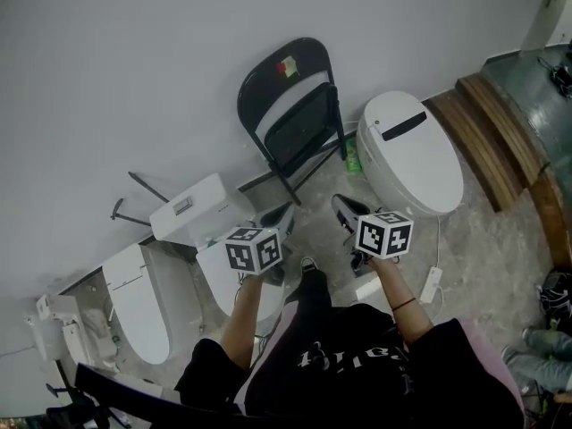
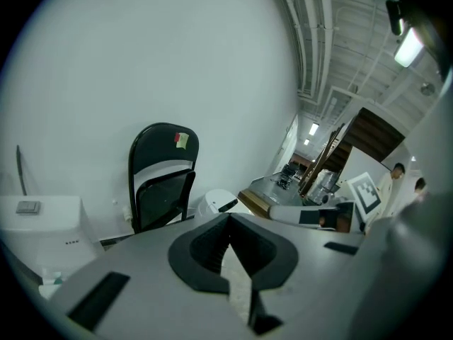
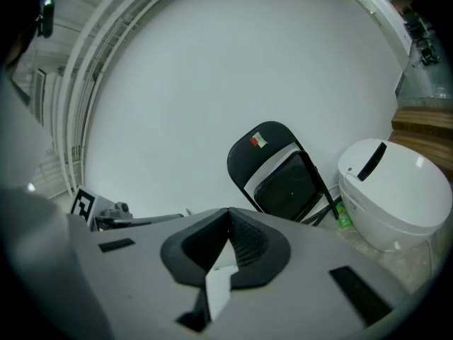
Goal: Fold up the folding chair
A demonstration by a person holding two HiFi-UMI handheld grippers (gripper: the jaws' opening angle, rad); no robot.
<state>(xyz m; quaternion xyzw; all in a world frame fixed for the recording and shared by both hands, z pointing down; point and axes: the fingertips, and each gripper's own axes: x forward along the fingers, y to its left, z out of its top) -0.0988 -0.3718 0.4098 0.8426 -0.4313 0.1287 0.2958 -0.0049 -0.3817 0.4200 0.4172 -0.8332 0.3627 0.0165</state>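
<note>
The black metal folding chair (image 1: 290,105) leans against the white wall with its seat turned up flat against the back; a small red and green sticker marks the backrest. Both gripper views show the chair (image 2: 161,183) (image 3: 283,179) some way ahead, untouched. My left gripper (image 1: 275,218) and right gripper (image 1: 347,209) are held side by side close to my body, well short of the chair. In the left gripper view the left gripper (image 2: 228,222) has its jaws together with nothing between them. The right gripper (image 3: 228,214) is likewise shut and empty.
A white toilet (image 1: 411,150) stands right of the chair, with a green bottle (image 1: 352,161) between them. A toilet tank (image 1: 192,206) and a white seat lid (image 1: 134,302) lie to the left. Wooden steps (image 1: 492,141) rise at the right. A power strip (image 1: 432,284) lies on the floor.
</note>
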